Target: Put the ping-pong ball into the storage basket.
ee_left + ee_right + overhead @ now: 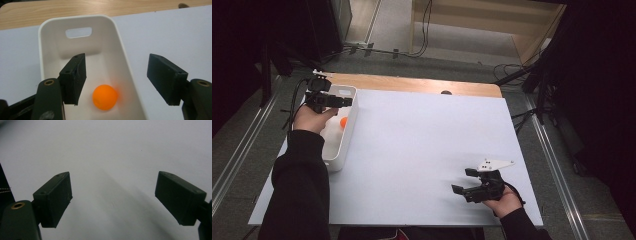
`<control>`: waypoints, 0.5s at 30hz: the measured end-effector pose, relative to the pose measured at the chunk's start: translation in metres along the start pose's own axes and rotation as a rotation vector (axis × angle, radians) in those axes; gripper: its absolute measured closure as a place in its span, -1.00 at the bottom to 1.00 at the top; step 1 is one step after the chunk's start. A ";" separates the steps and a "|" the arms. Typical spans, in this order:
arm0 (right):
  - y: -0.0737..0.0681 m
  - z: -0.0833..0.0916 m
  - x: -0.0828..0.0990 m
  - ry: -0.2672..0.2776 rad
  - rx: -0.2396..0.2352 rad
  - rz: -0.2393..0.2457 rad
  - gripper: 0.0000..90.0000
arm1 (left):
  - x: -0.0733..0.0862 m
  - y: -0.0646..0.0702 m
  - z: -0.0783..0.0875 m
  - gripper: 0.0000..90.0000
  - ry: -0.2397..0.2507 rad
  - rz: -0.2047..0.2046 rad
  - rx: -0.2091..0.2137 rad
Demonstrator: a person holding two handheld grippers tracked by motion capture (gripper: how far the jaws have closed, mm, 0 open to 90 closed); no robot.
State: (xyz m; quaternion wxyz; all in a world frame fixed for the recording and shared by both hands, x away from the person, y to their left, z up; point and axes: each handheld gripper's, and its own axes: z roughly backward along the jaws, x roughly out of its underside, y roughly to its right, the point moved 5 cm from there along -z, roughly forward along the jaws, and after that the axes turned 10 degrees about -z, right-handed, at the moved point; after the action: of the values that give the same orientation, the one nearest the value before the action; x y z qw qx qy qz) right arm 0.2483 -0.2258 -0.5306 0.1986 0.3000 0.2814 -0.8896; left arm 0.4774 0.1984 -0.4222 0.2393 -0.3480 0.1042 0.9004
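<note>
An orange ball lies on the floor of a white bin at the table's left side. My left gripper hovers over the bin with its jaws apart. The ball sits below and between them, touched by neither pad. One jaw is inside the bin and the other is beyond its right wall. My right gripper rests low over the white tabletop near the front right, open, with nothing between its jaws.
A wooden strip runs along the table's far edge, with a small dark mark on it. The bin has a handle slot in its far wall. Cables and a wooden frame lie on the floor beyond.
</note>
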 end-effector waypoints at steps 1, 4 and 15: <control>0.000 0.000 0.000 0.001 -0.001 0.000 -0.71 | -0.001 0.002 0.001 -0.28 0.006 -0.001 0.005; 0.000 0.000 0.000 0.001 -0.001 0.000 -0.71 | -0.006 0.008 0.005 -0.30 0.028 -0.018 0.025; 0.000 0.001 0.001 0.001 -0.001 0.002 -0.71 | -0.012 0.034 0.002 -0.37 0.042 -0.088 0.085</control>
State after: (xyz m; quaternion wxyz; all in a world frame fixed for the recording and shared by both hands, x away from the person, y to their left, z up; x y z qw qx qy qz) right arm 0.2472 -0.2267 -0.5305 0.1994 0.3006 0.2816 -0.8891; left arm 0.4670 0.1658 -0.4113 0.2907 -0.3605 0.1318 0.8764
